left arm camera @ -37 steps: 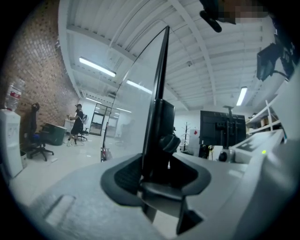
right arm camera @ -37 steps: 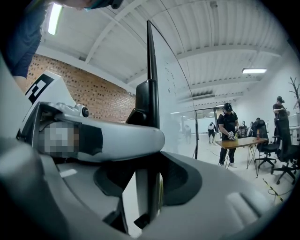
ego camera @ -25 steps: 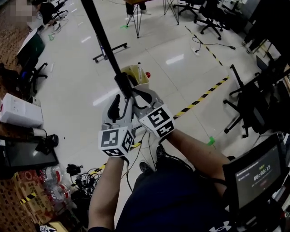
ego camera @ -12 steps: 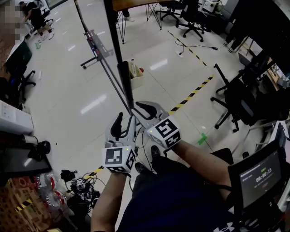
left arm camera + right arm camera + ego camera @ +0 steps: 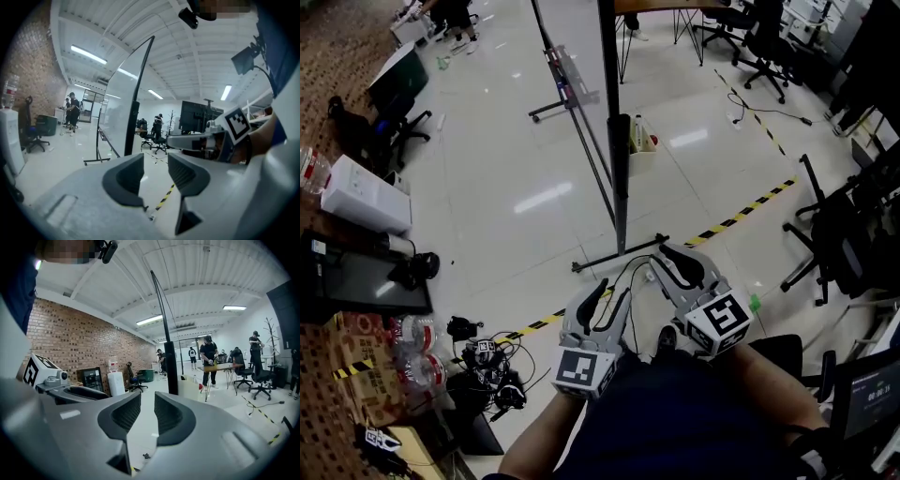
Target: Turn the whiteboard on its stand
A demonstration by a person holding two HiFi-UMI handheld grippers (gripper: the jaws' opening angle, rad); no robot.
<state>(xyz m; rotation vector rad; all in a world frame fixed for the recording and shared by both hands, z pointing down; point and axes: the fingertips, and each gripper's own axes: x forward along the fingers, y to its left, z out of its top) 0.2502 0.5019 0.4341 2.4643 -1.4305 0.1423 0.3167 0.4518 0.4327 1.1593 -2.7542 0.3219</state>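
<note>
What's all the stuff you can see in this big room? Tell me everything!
whiteboard: one, white with a dark frame, standing on the floor ahead, seen edge-on
box: one, cream, on the floor beside the whiteboard
floor tape: one strip, yellow and black, across the floor
office chairs: several, black, right side and far end
monitor: one, black, left edge
water bottles: a few, clear, lower left
cables: one tangle, black, lower left
left gripper: one, grey, jaws closing, nothing between them
right gripper: one, grey, jaws closing, nothing between them
</note>
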